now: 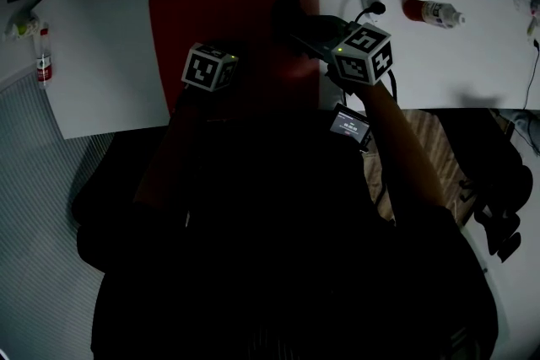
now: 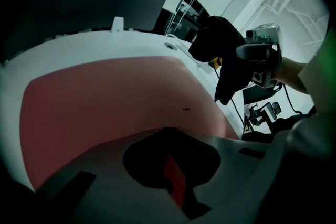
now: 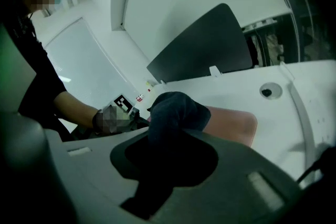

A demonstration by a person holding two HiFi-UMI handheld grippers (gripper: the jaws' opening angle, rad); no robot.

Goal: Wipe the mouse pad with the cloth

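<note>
Seemingly no wiping has begun: the right gripper (image 3: 163, 165) has its jaws clamped on the dark cloth (image 3: 176, 113), held in the air over the right part of the red mouse pad (image 1: 211, 13) on the table (image 1: 472, 63), while the left gripper (image 2: 170, 170), jaws a narrow slit apart and seemingly empty, hovers over its near part.

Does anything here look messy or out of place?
Little: a small dark speck marks the red mouse pad, and a bottle seems to lie on its side on the white table.
</note>
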